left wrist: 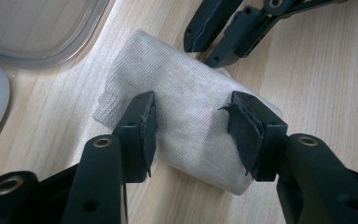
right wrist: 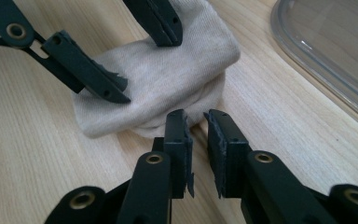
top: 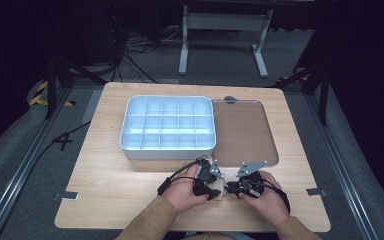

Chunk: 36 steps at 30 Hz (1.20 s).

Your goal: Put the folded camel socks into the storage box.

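Note:
A folded cream cloth (top: 221, 190) lies on the wooden table near its front edge, between the two hands. In the left gripper view my left gripper (left wrist: 192, 100) stands open astride the cloth (left wrist: 191, 126), one jaw at each side of the fold. In the right gripper view my right gripper (right wrist: 198, 116) has its jaws only slightly parted, with nothing between them, at the near edge of the cloth (right wrist: 168, 79). The left gripper (right wrist: 147, 65) shows there from the far side, over the cloth. In the high view the left gripper (top: 215, 187) and right gripper (top: 232, 188) nearly meet.
A white tray (top: 130, 145) with several compartments sits at the table's centre. A clear lid (top: 245, 130) lies flat to its right, just behind the hands. The lid's rim (right wrist: 331, 60) is close to the right gripper.

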Motion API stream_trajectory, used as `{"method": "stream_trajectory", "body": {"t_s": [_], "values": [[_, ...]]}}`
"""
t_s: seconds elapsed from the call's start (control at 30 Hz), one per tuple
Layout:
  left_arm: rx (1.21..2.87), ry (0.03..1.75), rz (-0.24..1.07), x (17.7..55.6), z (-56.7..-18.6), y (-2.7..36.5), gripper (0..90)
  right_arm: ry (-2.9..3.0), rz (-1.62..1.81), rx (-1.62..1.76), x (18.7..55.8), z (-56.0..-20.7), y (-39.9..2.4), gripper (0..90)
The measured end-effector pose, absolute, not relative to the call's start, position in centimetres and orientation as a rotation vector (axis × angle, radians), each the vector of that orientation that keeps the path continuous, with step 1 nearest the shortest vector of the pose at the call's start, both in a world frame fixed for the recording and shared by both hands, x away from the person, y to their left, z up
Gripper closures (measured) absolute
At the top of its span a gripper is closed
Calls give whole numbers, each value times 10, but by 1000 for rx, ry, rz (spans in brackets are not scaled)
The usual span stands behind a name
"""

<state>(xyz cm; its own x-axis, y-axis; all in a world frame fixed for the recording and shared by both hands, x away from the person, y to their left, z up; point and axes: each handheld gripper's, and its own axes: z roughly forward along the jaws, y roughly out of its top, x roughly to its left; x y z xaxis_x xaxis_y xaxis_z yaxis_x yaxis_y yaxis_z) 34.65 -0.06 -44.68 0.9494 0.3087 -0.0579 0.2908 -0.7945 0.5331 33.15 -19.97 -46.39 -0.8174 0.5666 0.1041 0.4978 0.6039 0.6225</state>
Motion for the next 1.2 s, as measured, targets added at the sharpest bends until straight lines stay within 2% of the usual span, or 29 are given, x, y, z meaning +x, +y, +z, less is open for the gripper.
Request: {"method": "stream_trajectory", "body": {"t_s": [0.27, 0.57, 0.73, 0.9, 1.2], "values": [[2526, 443, 41, 346, -448, 1, 514, 2691, 1034, 927, 331, -457, -207, 756], [2507, 465, 64, 343, -449, 1, 512, 2604, 1137, 998, 331, -444, -208, 685], [2508, 472, 84, 340, -449, 2, 511, 2553, 1211, 1026, 334, -444, -200, 575], [2502, 486, 90, 338, -449, 2, 504, 2560, 1230, 1050, 336, -448, -192, 541], [2514, 469, 79, 336, -449, 2, 420, 2574, 1234, 1113, 344, -458, -184, 521]]}}
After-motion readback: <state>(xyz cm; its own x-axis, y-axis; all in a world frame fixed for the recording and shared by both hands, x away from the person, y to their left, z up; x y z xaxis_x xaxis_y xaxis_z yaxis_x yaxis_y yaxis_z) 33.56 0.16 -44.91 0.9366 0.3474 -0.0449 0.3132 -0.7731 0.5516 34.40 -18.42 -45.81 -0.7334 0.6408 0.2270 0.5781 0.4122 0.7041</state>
